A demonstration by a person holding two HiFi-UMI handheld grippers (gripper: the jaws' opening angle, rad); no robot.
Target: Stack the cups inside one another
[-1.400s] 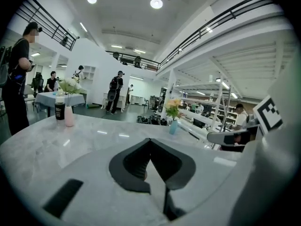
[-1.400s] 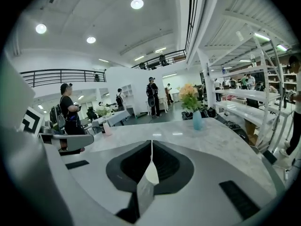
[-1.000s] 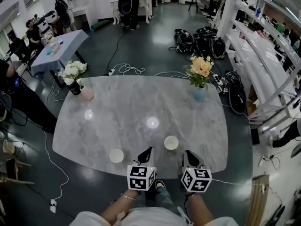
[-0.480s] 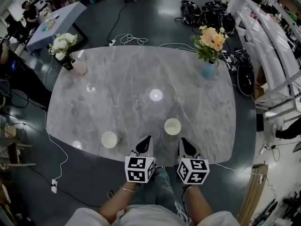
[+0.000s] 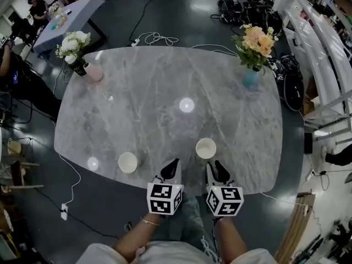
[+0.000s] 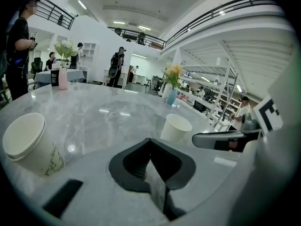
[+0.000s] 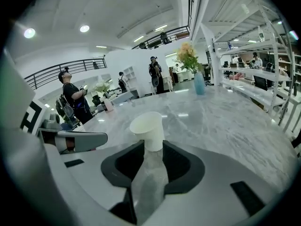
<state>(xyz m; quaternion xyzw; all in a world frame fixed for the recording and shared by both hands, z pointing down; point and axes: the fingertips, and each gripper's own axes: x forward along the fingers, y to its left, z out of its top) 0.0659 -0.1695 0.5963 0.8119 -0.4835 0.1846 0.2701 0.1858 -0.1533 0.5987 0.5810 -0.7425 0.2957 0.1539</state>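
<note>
Hovering at the near table (image 5: 165, 92) edge, left hand-held gripper (image 5: 172, 166) and right hand-held gripper (image 5: 212, 168) are both closed, empty. Right cup (image 5: 206, 148) stands just beyond the right jaws, left cup (image 5: 127, 162) further left. Best to open before pinching a rim.

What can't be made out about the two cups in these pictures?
Right cup base: right gripper view, hidden behind the tips of the shut right claw.
Left cup print: left gripper view, blurred near the lens edge; head view, too small.
Cup insides: head view, too small to check for contents; both gripper views look from the side, so the walls hide them.
</note>
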